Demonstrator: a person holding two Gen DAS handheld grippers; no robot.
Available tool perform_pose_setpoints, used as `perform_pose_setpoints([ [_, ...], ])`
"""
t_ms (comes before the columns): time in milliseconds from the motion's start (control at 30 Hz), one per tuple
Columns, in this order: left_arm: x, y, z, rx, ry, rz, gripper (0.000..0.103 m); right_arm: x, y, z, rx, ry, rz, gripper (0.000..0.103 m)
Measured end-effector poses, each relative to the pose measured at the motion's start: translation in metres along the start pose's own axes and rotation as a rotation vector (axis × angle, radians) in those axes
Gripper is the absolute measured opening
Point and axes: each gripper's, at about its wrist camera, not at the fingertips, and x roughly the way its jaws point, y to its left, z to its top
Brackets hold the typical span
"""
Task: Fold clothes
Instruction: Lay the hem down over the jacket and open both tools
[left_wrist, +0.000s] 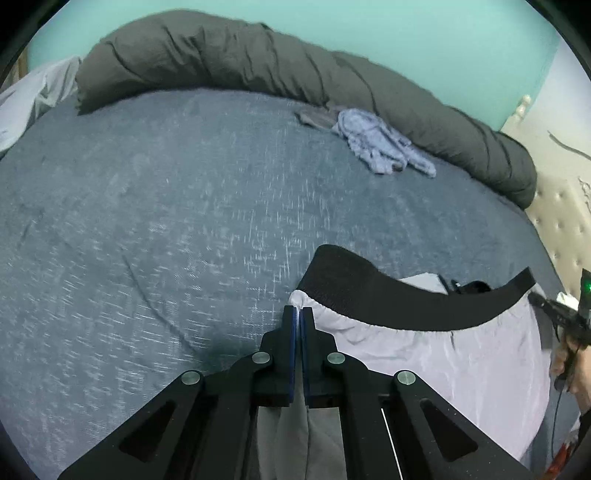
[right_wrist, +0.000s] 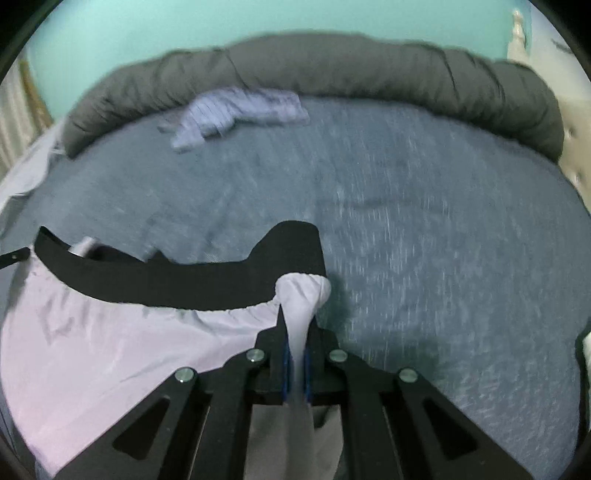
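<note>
**Both tongs clamped on the shorts' waist corners**

Bed (left_wrist: 147, 221) fills both views: blue-grey textured cover, spread ahead of and below both tongs. No bins or baskets visible; everything lies loose on the cover.

Dark grey duvet roll (left_wrist: 258, 62) runs along the far edge of the bed, well beyond the tongs, against a teal wall (left_wrist: 406, 37).

Pale lilac shorts (left_wrist: 461, 369) with a black elastic waistband (left_wrist: 388, 299) are stretched between the two tongs, over the near part of the bed. The waistband arcs from one tong to the other.

Left gripper (left_wrist: 298, 314): jaws pinched together on the pale fabric at the left waist corner, just under the waistband. Cloth hangs below the pads.

Right gripper (right_wrist: 295, 332): jaws clenched on a bunched tuft of the pale fabric at the right waist corner; the tuft bulges out past the tips, touching the waistband.

Crumpled light blue garment (left_wrist: 380, 144) lies far ahead of the tongs, just beside the duvet roll, well apart from the shorts. Right wrist view is motion-blurred.

A hand (left_wrist: 569, 365) holding the other tool shows at the left view's right edge.
</note>
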Motion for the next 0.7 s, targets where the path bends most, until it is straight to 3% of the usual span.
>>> perform_pose_setpoints([
  [133, 0.017, -0.003, -0.005, 0.004, 0.035, 0.033, 0.004, 0.011, -0.008, -0.004, 0.028, 0.032, -0.01, 0.013],
  [167, 0.02, -0.005, -0.007, 0.017, 0.043, 0.043, 0.005, 0.007, -0.01, -0.004, 0.033, 0.021, -0.009, 0.017],
  [233, 0.012, -0.006, -0.007, 0.034, 0.031, 0.067, 0.015, -0.009, -0.01, -0.004, 0.025, -0.017, -0.063, 0.04],
  [267, 0.005, -0.006, -0.007, 0.04, 0.019, 0.074, 0.024, -0.021, -0.009, -0.005, 0.033, -0.04, -0.059, 0.042],
  [367, -0.022, -0.008, -0.009, 0.053, -0.016, 0.08, 0.042, -0.059, -0.004, -0.01, 0.064, -0.109, -0.009, 0.042],
  [600, -0.072, -0.031, -0.045, 0.03, -0.051, 0.053, 0.043, -0.112, 0.054, -0.052, 0.066, -0.112, 0.216, 0.041],
  [700, -0.085, -0.051, -0.067, 0.03, -0.058, 0.038, 0.043, -0.118, 0.085, -0.081, 0.055, -0.081, 0.269, 0.028],
])
